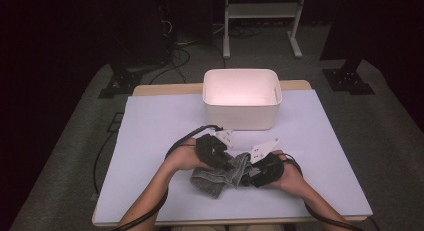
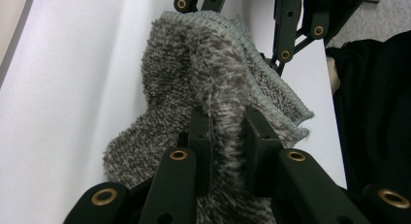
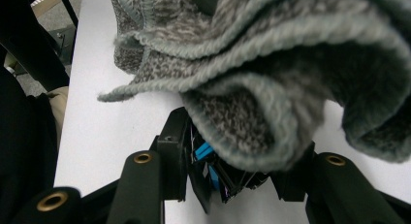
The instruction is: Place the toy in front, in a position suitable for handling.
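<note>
Both tools pinch the grey towel [image 1: 220,175] at the tabletop's [image 1: 150,141] six o'clock: left tool [image 1: 222,160], right tool [image 1: 248,177]. The right's bite looks shallow; a pull could slip that folded edge free.

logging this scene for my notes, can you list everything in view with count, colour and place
towel: one, grey fluffy, crumpled at the near middle of the table, held between both grippers
bin: one, white, open top, far middle of the table
table cover: one, pale lilac, spread over the table top
table: one, light wood edge showing at the far side
frame legs: one white stand, on the floor behind the table
left gripper: one, black, jaws shut on the towel
right gripper: one, black, at the towel's right end, jaws hidden under cloth
forearms: two, bare, entering from the bottom edge
</note>
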Available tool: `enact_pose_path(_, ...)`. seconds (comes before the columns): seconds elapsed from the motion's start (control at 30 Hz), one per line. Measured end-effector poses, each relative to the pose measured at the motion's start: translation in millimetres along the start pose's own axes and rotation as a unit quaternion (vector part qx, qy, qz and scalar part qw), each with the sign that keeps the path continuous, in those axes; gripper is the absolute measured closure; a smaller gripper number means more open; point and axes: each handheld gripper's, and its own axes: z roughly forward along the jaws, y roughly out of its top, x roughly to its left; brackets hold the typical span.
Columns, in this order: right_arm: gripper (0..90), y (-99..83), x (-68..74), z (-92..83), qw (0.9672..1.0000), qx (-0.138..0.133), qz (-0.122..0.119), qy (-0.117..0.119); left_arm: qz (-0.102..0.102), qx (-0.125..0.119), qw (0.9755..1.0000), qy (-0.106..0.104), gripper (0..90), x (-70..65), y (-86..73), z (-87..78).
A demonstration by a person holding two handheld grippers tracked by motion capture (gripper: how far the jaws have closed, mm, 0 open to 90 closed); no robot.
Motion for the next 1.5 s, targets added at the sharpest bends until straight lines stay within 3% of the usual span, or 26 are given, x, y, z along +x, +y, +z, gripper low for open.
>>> enact_pose_path(0.17,54.8,-0.4,0.1,0.1,1.0,-0.002,-0.004,-0.002,-0.016,-0.006,0.9997,0.016,75.9,1.3,-17.2,-16.5)
enact_pose_path(0.37,54.3,-0.4,-0.6,1.6,1.0,0.001,0.002,0.002,-0.048,-0.011,0.9983,0.03,76.0,0.7,-51.2,-37.5)
enact_pose_path(0.53,49.0,4.3,-1.8,3.0,0.9999,0.005,0.005,0.012,-0.064,-0.021,0.9973,0.029,76.0,-0.5,-64.3,-39.4)
enact_pose_path(0.67,43.7,13.9,-0.5,9.9,0.9998,0.012,-0.003,0.018,-0.065,-0.023,0.9971,0.031,76.0,-0.3,-64.8,-37.1)
enact_pose_path(0.87,42.9,24.8,0.5,22.5,0.9992,0.027,-0.02,0.022,-0.066,-0.022,0.9971,0.029,75.9,-0.5,-64.7,-36.9)
enact_pose_path(0.97,46.7,26.9,1.1,28.8,0.9989,0.033,-0.02,0.027,-0.066,-0.021,0.9971,0.031,75.9,-0.3,-64.0,-36.6)
enact_pose_path(1.03,52.3,26.4,1.4,32.5,0.9988,0.037,-0.029,0.014,-0.066,-0.022,0.9971,0.032,75.9,-0.3,-63.8,-36.6)
enact_pose_path(1.13,53.8,26.0,1.1,31.4,0.9988,0.035,-0.032,0.015,-0.069,-0.027,0.9967,0.034,75.9,0.7,-63.8,-36.3)
enact_pose_path(1.27,54.5,26.1,-5.5,28.2,0.9986,0.032,-0.026,0.033,-0.072,-0.028,0.9966,0.03,76.0,4.2,-60.0,-36.2)
enact_pose_path(1.43,55.1,34.0,-22.4,12.9,0.9994,0.023,-0.027,-0.001,-0.071,-0.042,0.9961,0.032,76.3,15.3,-48.5,-36.0)
enact_pose_path(1.5,55.1,35.7,-27.2,9.9,0.9987,0.029,-0.036,-0.021,-0.069,-0.035,0.9964,0.033,76.3,20.2,-43.7,-33.6)
